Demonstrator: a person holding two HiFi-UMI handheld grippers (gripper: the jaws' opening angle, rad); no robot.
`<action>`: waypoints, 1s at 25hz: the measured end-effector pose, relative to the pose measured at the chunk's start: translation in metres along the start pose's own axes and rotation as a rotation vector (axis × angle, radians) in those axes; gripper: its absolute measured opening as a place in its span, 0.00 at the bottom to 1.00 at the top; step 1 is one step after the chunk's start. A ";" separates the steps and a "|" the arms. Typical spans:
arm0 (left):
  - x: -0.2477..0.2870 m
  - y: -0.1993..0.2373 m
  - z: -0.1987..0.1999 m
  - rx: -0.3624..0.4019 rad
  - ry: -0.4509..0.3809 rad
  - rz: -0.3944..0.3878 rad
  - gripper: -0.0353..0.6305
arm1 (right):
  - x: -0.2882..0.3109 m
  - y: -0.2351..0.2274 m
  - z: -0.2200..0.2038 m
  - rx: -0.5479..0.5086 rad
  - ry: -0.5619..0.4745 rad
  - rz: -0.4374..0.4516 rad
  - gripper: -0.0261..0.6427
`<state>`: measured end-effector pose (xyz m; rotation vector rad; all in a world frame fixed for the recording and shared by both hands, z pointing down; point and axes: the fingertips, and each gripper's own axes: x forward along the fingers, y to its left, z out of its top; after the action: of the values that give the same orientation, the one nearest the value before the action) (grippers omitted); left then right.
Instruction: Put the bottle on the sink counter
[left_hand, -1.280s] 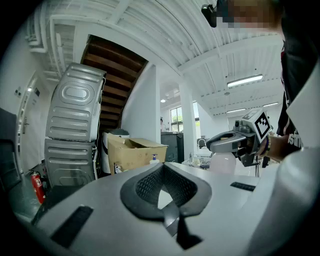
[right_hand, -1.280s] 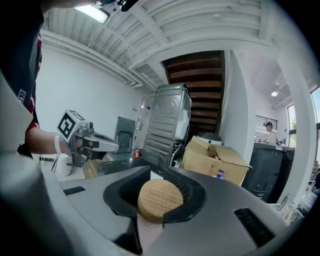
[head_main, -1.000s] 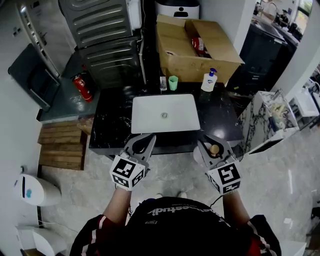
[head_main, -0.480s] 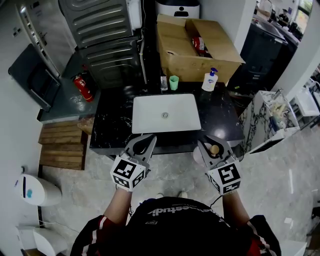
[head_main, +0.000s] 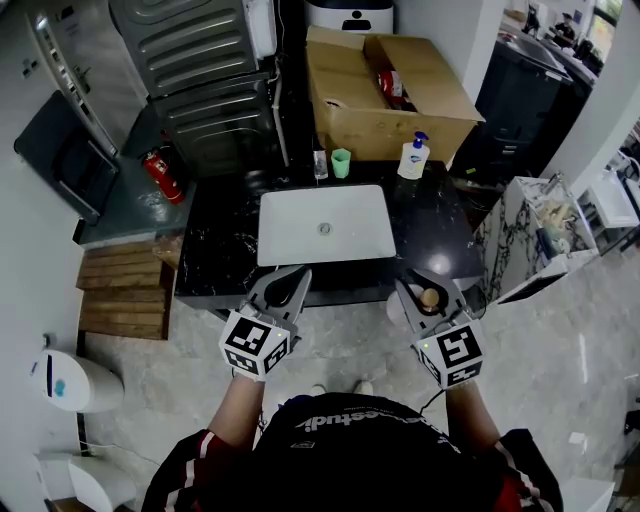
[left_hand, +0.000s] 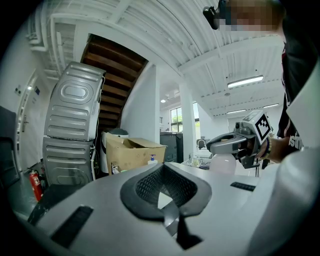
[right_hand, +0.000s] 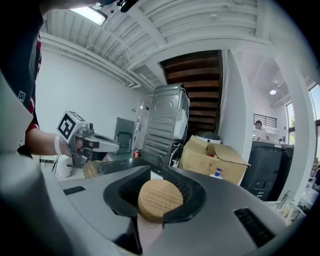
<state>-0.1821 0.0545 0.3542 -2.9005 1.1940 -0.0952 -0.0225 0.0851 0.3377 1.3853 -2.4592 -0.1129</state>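
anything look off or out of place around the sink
Nothing is spilled or broken. The one odd thing is the big open box standing right behind the sink, flaps splayed, next to the soap and cup.

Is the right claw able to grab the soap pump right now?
Probably not: the right claw is shut on the wooden-capped bottle, and the soap pump stands at the far edge of the counter.

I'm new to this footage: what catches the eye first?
The right tool grips a wooden-capped bottle, low right in the head view. Ahead, a white sink sits in a black counter, with a large open cardboard box behind it.
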 end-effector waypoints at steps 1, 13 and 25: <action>0.003 -0.003 0.000 0.001 0.001 0.000 0.07 | -0.002 -0.003 -0.001 -0.001 0.000 -0.001 0.20; 0.035 -0.032 0.007 0.028 0.011 0.038 0.07 | -0.017 -0.036 -0.012 -0.008 -0.014 0.035 0.20; 0.067 -0.028 0.006 0.047 0.030 0.038 0.07 | -0.002 -0.061 -0.024 0.018 -0.017 0.042 0.20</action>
<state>-0.1145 0.0270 0.3527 -2.8442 1.2330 -0.1645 0.0359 0.0569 0.3469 1.3451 -2.5072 -0.0934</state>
